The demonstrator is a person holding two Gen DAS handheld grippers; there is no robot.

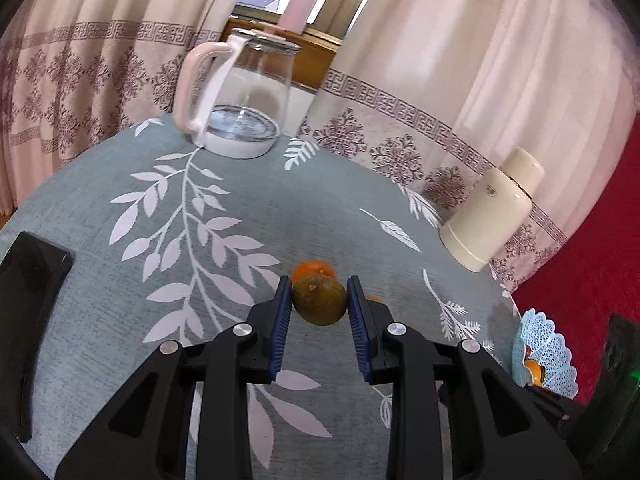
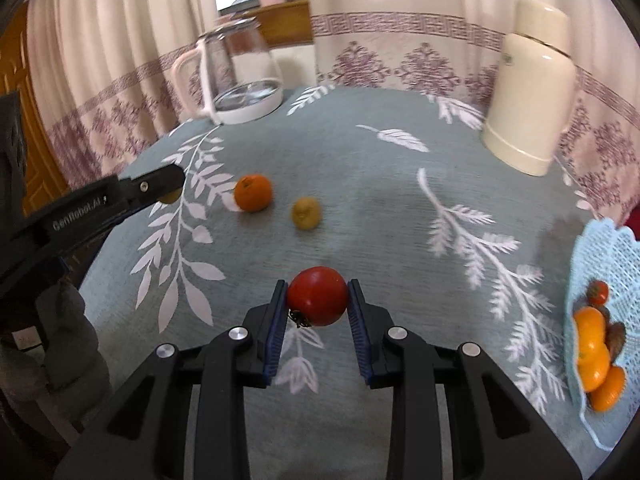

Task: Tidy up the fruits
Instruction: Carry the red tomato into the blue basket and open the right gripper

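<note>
My left gripper is shut on a brownish-green round fruit, held a little above the leaf-patterned tablecloth. Just behind it lies an orange. My right gripper is shut on a red tomato, lifted off the cloth. Further out in the right wrist view an orange and a small yellow-green fruit lie on the table. The left gripper shows at the left with its fruit mostly hidden. A pale blue lattice basket at the right edge holds several oranges and other fruit.
A glass kettle with a white handle stands at the table's far side. A cream thermos stands at the far right. A black object lies at the left edge. Curtains hang behind, and the basket sits at the table's right edge.
</note>
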